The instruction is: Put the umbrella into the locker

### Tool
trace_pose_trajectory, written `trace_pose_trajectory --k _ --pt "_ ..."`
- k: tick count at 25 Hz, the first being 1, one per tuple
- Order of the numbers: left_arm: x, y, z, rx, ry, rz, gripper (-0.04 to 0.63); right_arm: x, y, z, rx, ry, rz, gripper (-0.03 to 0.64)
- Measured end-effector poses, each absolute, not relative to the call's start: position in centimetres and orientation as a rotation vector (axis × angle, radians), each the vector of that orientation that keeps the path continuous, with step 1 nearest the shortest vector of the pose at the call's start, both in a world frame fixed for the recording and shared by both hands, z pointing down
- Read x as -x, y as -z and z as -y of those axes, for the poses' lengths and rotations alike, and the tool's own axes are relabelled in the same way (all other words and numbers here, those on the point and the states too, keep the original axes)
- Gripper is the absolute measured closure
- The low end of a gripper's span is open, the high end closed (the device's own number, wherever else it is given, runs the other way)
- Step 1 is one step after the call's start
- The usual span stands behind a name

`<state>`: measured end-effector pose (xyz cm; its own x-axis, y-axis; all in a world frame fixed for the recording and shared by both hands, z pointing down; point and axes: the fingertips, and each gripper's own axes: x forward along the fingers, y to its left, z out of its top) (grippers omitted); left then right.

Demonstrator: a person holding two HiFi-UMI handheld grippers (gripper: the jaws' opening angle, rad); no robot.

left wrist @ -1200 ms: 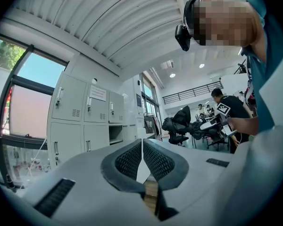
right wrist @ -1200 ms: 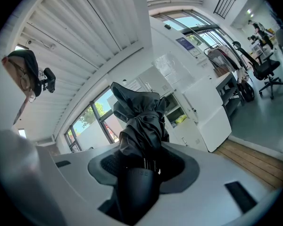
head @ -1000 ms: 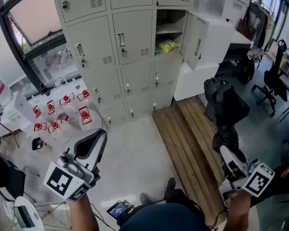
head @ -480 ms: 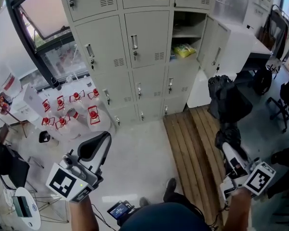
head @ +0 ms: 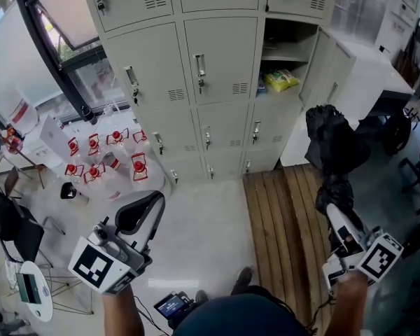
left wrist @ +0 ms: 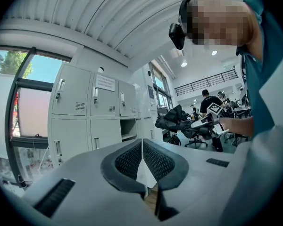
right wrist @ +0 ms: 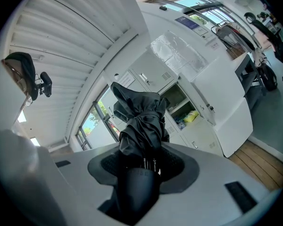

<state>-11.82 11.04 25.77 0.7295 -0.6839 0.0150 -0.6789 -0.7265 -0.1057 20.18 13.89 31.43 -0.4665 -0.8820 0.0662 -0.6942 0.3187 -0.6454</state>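
Note:
A folded black umbrella (head: 334, 148) sticks out forward from my right gripper (head: 338, 214), which is shut on its handle end. In the right gripper view the umbrella (right wrist: 139, 120) rises between the pads and hides part of the lockers behind it. The grey locker bank (head: 217, 82) stands ahead. One compartment (head: 288, 51) is open, its door (head: 327, 75) swung to the right, with a yellow bag (head: 280, 80) on its shelf. My left gripper (head: 150, 205) is held low at the left, empty. Its pads (left wrist: 132, 160) meet edge to edge in the left gripper view.
Several clear bottles with red caps (head: 101, 161) stand on the floor left of the lockers, under a dark window frame (head: 52, 47). A strip of wooden flooring (head: 280, 215) runs up to the open locker. Office chairs (head: 416, 180) are at the right.
The lockers have come nearer and shifted right in the head view as the person walks toward them. Both grippers keep their pose, with the umbrella still held in the right one.

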Motion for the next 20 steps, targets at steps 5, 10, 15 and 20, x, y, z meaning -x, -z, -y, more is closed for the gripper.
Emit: trace_pose_trajectory --k 5,10,15,20 --pt "9.4 -25.3 -8.9 2.816 0.088 -1.157 0.568 -22.2 -31.4 -10.5 1.359 0.909 -2.314 0.414" --pt "7.3 -25.3 -7.2 2.798 0.108 -1.196 0.568 -24.4 -31.7 -7.6 1.342 0.92 -2.333 0.414" --pt "5.6 -25.7 -5.6 2.769 0.174 -1.235 0.568 -26.5 -31.8 -5.3 1.35 0.9 -2.36 0.414" --pt "2.9 -25.0 -4.7 2.769 0.154 -1.214 0.568 -27.7 -32.1 -4.1 1.289 0.931 -2.352 0.414"
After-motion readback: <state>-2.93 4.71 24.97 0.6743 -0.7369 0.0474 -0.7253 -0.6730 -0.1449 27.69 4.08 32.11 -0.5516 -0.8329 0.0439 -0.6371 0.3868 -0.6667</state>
